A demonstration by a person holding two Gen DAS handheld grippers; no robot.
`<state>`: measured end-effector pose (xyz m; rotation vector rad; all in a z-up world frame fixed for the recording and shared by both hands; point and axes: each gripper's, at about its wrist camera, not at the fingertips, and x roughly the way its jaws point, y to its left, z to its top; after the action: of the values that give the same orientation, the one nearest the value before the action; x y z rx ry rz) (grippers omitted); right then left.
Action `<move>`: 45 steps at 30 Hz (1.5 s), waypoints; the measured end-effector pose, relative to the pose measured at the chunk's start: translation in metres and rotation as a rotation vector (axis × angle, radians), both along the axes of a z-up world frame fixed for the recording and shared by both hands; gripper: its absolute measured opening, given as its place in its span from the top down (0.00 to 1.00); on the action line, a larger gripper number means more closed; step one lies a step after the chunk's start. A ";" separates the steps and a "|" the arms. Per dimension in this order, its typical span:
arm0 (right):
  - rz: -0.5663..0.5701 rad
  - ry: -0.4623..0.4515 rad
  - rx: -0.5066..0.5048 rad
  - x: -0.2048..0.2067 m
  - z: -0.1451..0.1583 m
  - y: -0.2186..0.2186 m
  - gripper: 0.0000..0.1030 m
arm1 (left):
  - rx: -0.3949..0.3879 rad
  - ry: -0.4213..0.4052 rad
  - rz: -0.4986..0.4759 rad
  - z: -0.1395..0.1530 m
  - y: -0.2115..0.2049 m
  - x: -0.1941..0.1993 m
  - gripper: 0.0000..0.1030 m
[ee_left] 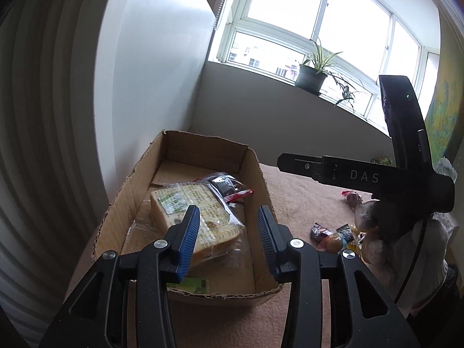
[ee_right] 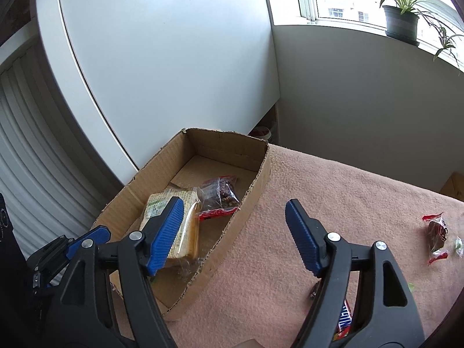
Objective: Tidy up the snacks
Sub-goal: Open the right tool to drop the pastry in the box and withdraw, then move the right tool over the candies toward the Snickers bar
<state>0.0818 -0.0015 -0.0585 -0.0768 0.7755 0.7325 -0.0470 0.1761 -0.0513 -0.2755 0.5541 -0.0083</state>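
Note:
An open cardboard box (ee_left: 261, 179) (ee_right: 258, 185) stands on the pink cloth. In it lie a wrapped bread pack (ee_left: 197, 220) (ee_right: 185, 226), a clear bag with dark snacks and red trim (ee_left: 229, 188) (ee_right: 220, 197), and a green packet (ee_left: 191, 285) at the near end. My left gripper (ee_left: 229, 232) is open and empty above the box's near end, over the bread. My right gripper (ee_right: 235, 232) is open and empty, straddling the box's right wall. The right gripper's body (ee_left: 377, 177) shows in the left wrist view.
Loose snacks lie on the cloth: a red-trimmed dark bag (ee_right: 436, 235) (ee_left: 353, 198), a pile of small colourful sweets (ee_left: 333, 236), and a red bar (ee_right: 345, 322) under my right gripper. A white cabinet (ee_right: 174, 58) stands behind the box. A potted plant (ee_left: 313, 75) sits on the windowsill.

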 end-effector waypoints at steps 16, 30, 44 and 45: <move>-0.087 0.138 0.096 -0.021 -0.030 -0.144 0.52 | 0.019 -0.018 -0.071 0.012 -0.058 0.014 0.61; 0.121 0.135 -0.072 -0.103 -0.089 -0.089 0.66 | -0.001 -0.013 -0.052 0.015 -0.070 0.021 0.61; -0.125 0.157 0.036 -0.074 -0.075 -0.184 0.66 | 0.008 0.009 -0.102 0.013 -0.093 0.028 0.61; -0.138 0.156 0.041 -0.072 -0.074 -0.190 0.66 | 0.008 0.012 -0.108 0.012 -0.096 0.029 0.61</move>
<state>0.0101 -0.1917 -0.1324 0.0715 0.9052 0.6281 -0.0180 0.0803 -0.0389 -0.2376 0.5808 -0.1091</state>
